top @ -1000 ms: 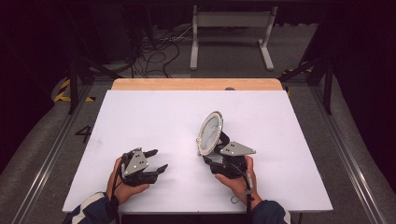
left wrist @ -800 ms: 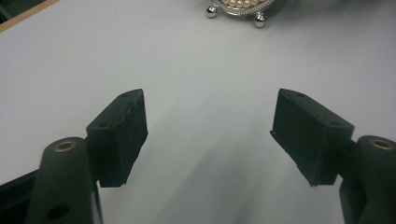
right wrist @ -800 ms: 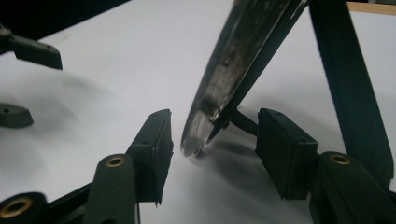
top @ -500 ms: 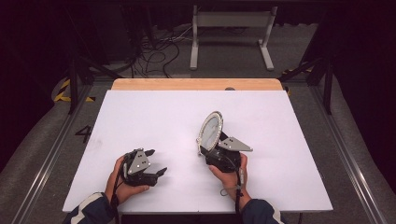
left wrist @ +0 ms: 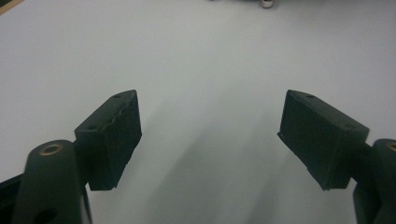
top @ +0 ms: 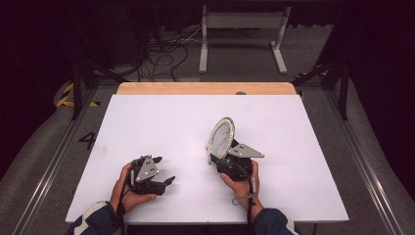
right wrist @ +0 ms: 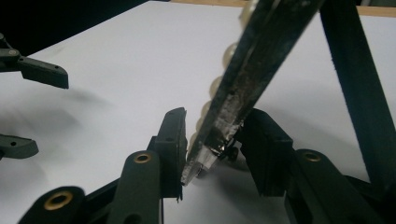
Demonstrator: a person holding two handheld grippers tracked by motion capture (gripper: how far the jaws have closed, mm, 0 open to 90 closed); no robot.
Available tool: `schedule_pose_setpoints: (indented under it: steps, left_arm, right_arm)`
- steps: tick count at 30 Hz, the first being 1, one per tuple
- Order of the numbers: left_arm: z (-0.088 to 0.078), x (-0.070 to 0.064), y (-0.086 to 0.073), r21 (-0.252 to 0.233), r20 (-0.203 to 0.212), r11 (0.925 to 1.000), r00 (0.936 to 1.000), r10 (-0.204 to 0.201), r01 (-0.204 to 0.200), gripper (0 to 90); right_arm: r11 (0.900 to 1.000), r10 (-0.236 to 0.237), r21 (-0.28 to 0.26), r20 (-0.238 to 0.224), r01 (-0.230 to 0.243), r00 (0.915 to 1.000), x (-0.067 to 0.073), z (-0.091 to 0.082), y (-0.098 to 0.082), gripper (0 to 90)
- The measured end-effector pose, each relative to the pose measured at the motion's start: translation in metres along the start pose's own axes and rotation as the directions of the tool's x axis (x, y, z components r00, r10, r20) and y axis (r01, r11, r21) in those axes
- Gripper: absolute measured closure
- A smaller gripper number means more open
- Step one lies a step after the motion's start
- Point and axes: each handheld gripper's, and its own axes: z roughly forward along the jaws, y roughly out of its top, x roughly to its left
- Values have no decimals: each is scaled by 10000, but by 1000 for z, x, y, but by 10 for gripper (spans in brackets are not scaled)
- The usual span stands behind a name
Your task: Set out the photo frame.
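The right hand (top: 241, 183) rests low on the bench, near its front edge, wrist toward the person, with the right gripper (top: 226, 159) pointing away and slightly leftward. The left hand (top: 128, 188) lies on the bench to the left, well apart, its left gripper (top: 164, 171) aimed to the right across the surface.

An oval mirror (top: 221, 138) with a beaded rim stands on edge, tilted, its lower edge sitting between the right jaws. In the right gripper view the mirror (right wrist: 243, 79) rises edge-on from between the two black pads; the jaws have just been closing around it, and the left pad sits against the beads, while a narrow gap seems to remain at the other pad. The left jaws stand wide, having just been opening, with only bare bench between them.

The bench (top: 161, 122) has a plain white top with a strip of pale wood (top: 195, 88) along its far edge. Beyond it lie a grey floor (top: 235, 63), loose cables (top: 161, 54) and a white metal stand (top: 242, 34) in a dark room.
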Motion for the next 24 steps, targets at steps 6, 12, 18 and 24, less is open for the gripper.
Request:
schedule_pose_setpoints:
  steps: [6,12,18,24]
  left_arm:
    - [0,0,0,42,46,10000,10000,38,-38,212]
    - [0,-1,0,49,126,9999,9999,100,-100,224]
    - [-1,0,-1,16,101,10000,9999,47,-48,214]
    - [0,0,0,70,112,9999,9999,83,-84,211]
  right_arm:
    - [9998,-96,160,-293,101,9995,-6,-6,0,638]
    - [9994,-116,307,-495,131,9987,-10,-13,-2,672]
    - [9990,-123,412,-721,153,9973,-14,-19,-3,694]
    - [9993,-183,302,-656,204,9977,-14,-19,-4,668]
